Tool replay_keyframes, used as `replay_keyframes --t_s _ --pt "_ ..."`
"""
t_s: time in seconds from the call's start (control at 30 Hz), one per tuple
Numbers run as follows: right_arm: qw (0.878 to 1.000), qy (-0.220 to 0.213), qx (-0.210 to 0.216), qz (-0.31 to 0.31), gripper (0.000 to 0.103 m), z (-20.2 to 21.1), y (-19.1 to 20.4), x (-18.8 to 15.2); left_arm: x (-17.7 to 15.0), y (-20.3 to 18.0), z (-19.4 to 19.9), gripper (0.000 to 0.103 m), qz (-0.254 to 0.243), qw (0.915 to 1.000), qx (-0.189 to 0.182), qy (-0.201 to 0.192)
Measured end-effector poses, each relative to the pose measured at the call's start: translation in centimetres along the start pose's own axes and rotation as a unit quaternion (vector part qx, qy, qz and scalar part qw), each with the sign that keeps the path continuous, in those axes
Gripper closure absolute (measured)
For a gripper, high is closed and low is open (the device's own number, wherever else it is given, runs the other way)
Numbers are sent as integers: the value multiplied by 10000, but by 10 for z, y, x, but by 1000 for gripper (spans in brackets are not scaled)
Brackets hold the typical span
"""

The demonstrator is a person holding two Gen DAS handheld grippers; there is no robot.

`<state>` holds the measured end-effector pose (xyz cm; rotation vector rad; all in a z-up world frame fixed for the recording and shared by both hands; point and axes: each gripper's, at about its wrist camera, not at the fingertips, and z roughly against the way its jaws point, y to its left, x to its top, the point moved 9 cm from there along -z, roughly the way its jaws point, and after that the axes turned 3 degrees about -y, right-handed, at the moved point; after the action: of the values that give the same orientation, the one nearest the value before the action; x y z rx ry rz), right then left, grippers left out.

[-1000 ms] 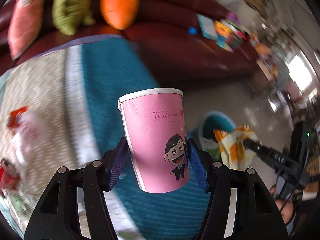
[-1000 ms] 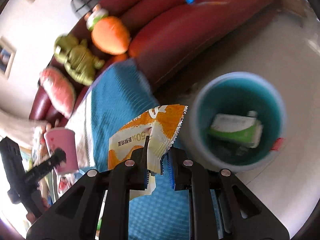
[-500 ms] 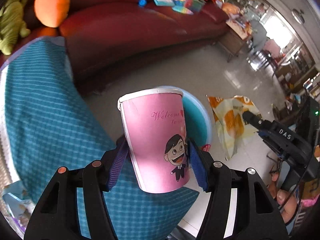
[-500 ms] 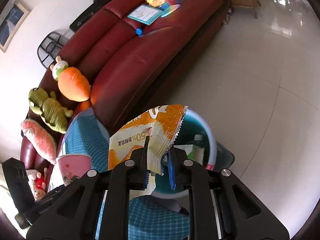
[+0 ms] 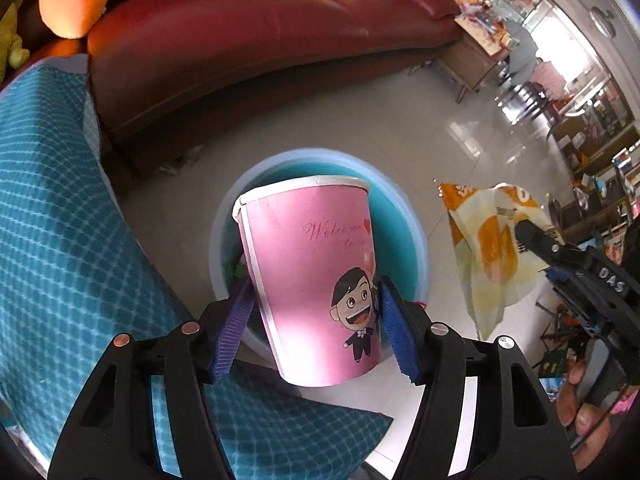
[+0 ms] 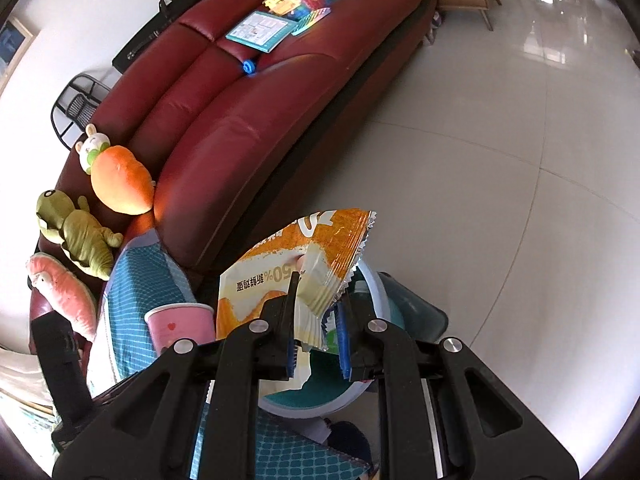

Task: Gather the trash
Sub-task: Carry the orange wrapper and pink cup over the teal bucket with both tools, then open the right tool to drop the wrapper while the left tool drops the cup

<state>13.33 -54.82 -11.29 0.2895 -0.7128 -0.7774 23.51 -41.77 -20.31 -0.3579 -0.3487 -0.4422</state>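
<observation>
Cup and wrapper held over the bin, ready to drop.

Centre of the left view: blue bin [image 5: 416,240] on the floor beside the teal-covered counter [image 5: 60,216], below the red sofa [image 6: 248,120]. In front of it, pink paper cup [image 5: 316,276] upright, pinched at its lower half by the left gripper [image 5: 316,320], jaws closed on it. At right, orange snack wrapper [image 6: 296,264] clamped in the right gripper [image 6: 316,336]. Best to centre each over the rim, lower slightly, then release one at a time.
</observation>
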Motion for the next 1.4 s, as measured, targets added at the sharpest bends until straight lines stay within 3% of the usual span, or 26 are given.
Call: replay_keyframes --t_s 0.23,0.43,0.53,0.57,0.6,0.7,0.93,1.4 --pt "9999 139 -19 95 88 -12 6 -4 -22 6 -28 35 13 9988 65 489" --pt "9996 211 -27 196 86 -19 12 -4 -30 22 -18 34 136 9990 83 412" --pt "9992 269 -55 276 86 -23 17 -6 -31 29 -5 18 231 9993 114 252" --pt "9991 291 -63 302 85 -25 19 -7 -36 32 2 17 247 9994 134 200" --pt "9987 352 -62 359 79 -28 22 -10 -37 34 6 17 253 9994 155 151" --pt "9976 531 -18 437 41 -35 29 -16 -36 39 18 17 259 9995 135 96" --pt "9971 601 -146 452 29 -34 34 -25 -43 45 31 15 273 9996 92 37" --pt "9952 611 -162 753 28 -6 65 -48 -70 76 79 13 565 9981 69 -234"
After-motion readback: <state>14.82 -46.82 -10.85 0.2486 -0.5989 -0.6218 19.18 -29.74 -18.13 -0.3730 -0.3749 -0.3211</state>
